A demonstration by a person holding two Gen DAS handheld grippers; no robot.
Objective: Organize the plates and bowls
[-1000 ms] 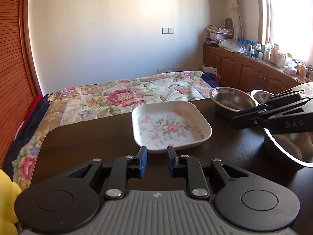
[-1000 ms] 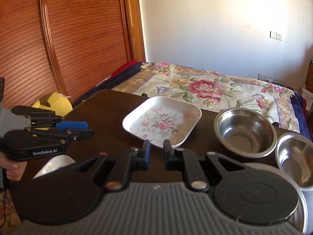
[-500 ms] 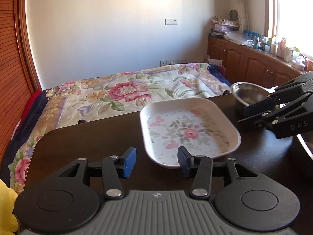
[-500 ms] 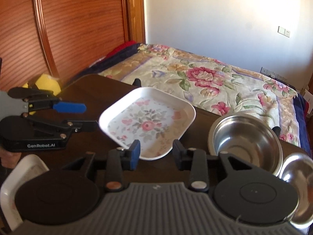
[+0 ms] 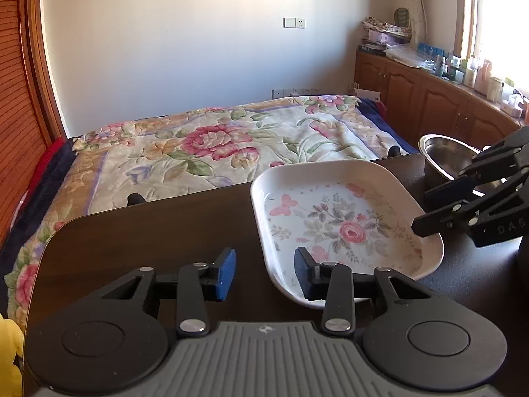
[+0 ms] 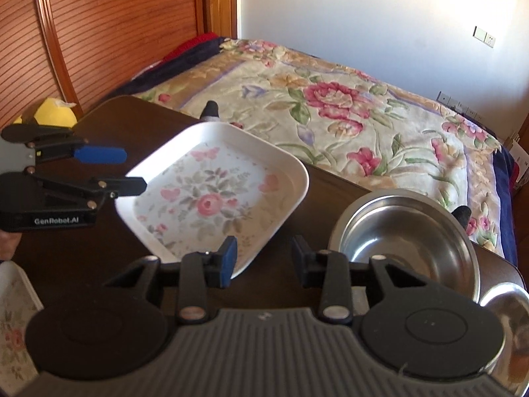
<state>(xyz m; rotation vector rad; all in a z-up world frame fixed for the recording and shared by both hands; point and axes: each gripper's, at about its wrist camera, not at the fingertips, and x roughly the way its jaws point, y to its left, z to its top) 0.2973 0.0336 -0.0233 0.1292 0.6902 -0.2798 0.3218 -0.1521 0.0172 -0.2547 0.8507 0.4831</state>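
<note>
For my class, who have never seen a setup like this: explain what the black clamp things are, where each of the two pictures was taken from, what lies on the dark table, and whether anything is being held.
No robot here: a person holds one two-fingered clamp in each hand, each carrying a camera that looks along its fingers. One picture is from the left gripper, the other from the right gripper; each also sees the other from the side. On the dark table lie a square flowered plate, a steel bowl, a second steel bowl at the edge, and part of another flowered plate. Both grippers are open on either side of the square plate and hold nothing. A bed with a flowered quilt stands behind.
</note>
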